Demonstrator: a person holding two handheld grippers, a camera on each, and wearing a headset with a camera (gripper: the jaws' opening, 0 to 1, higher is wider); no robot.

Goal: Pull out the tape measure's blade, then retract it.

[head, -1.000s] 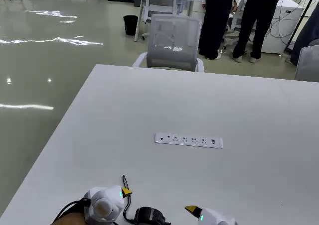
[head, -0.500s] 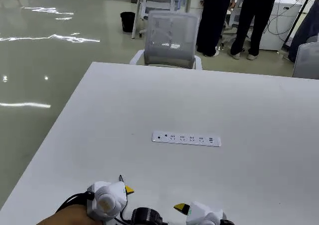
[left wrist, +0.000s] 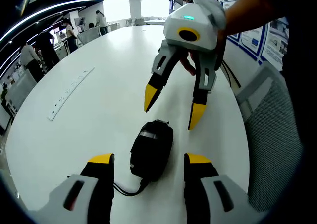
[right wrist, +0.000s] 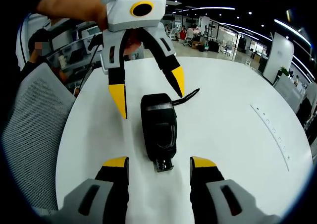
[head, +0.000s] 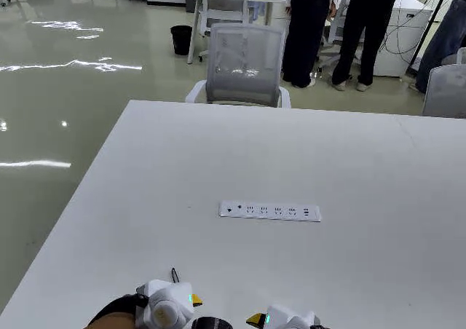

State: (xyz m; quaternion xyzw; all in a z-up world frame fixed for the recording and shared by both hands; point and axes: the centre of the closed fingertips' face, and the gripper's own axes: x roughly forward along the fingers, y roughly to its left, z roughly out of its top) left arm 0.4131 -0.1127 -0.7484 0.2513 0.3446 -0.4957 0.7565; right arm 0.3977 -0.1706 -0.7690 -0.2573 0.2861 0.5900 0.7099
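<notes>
White bench [head: 218, 161]: tape measure [right wrist: 159, 127] lies flat between my left hand-held gripper [left wrist: 149, 159] and right hand-held gripper [right wrist: 159, 162], both spread open, untouched. Long axis runs between them; blade tip [right wrist: 164, 165] faces right one, cord [left wrist: 126, 190] left.

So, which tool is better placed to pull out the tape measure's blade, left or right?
Right, I'd say. The tape measure lies between both open tools, its metal blade tip facing the right tool; the left tool faces the cord end, suiting it to hold the case.
</notes>
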